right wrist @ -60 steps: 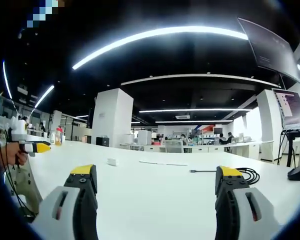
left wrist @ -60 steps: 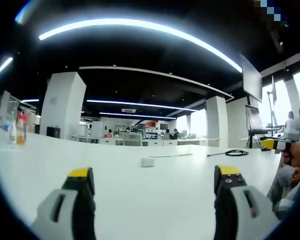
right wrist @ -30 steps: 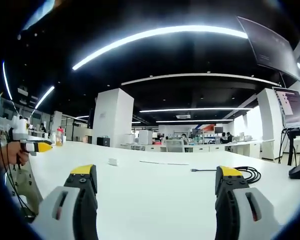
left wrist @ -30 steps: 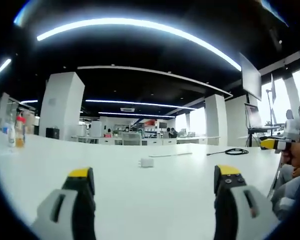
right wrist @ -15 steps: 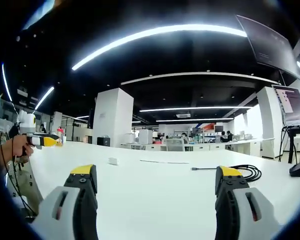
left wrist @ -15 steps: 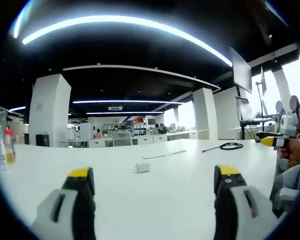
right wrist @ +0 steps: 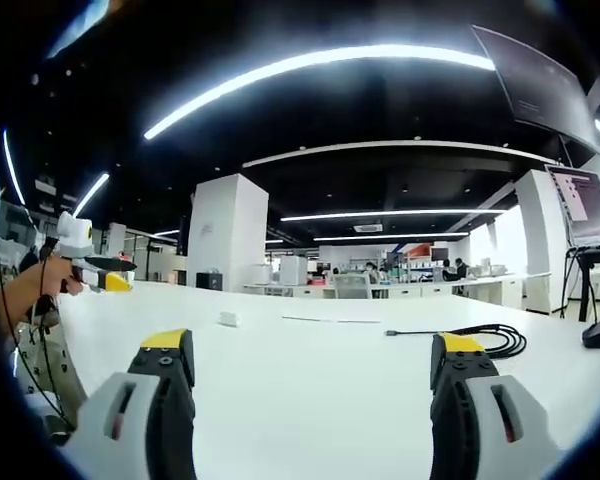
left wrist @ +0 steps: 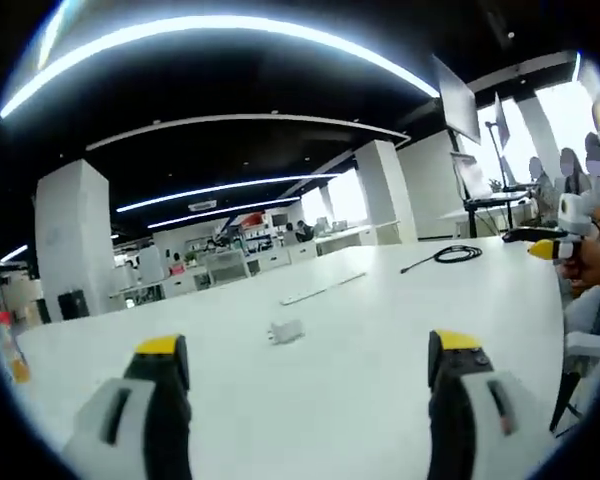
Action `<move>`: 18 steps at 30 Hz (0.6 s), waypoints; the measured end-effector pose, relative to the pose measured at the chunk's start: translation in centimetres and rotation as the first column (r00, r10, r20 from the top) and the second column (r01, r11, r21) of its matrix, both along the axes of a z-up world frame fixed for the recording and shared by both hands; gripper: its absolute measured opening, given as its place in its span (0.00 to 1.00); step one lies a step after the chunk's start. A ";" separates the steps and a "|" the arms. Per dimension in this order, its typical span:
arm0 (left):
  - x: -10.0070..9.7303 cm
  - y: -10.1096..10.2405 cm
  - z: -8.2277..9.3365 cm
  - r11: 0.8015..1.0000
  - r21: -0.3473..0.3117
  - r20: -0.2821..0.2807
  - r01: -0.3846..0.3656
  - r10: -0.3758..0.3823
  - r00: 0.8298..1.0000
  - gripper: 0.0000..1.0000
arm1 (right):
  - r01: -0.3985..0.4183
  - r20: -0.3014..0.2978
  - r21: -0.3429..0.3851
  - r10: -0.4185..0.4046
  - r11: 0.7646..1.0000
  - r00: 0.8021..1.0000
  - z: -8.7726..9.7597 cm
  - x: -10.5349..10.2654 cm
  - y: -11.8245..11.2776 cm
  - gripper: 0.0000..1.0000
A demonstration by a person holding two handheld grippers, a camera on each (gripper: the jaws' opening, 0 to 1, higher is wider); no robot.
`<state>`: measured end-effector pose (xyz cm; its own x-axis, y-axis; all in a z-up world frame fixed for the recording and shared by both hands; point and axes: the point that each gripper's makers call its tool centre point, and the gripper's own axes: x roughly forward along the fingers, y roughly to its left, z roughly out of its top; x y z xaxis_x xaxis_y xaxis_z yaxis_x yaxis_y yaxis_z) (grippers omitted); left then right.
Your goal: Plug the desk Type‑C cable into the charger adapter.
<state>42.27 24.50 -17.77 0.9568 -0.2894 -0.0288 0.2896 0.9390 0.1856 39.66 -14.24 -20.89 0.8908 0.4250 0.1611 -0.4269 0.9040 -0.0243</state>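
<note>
Left gripper [left wrist: 310, 365]: grey moulded jaws with yellow-capped tips, spread wide and empty above a smooth, matt white desk [left wrist: 360, 400]. The charger adapter [left wrist: 285, 331], a small white rounded block, lies flat on the desk ahead, between the jaw lines. A slim pale strip [left wrist: 324, 289], possibly a pen or ruler, lies beyond it. Right gripper [right wrist: 315, 365]: jaws likewise wide apart, nothing held. The black Type-C cable [right wrist: 460, 335] lies well apart from the adapter, its loose coil to the right and its thin straight end pointing left.
</note>
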 end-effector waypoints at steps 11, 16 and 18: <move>3.9 -0.2 0.3 0.991 0.045 -0.104 0.124 -0.118 0.988 1.00 | -0.007 -0.014 -0.002 0.007 1.000 1.000 -0.4 0.1 0.3 1.00; 5.8 0.0 0.3 0.984 0.032 -0.149 0.176 -0.169 0.974 1.00 | -0.008 -0.016 -0.001 0.008 1.000 1.000 -0.5 0.1 0.4 1.00; 6.4 -0.1 0.0 0.977 0.032 -0.181 0.209 -0.200 0.963 1.00 | -0.008 -0.017 -0.001 0.008 1.000 1.000 -0.5 0.1 0.4 1.00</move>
<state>48.67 24.42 -17.73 0.8559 -0.4724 -0.2104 0.5068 0.8470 0.1604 39.78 -13.86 -21.39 0.8900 0.4323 0.1451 -0.4345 0.9005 -0.0180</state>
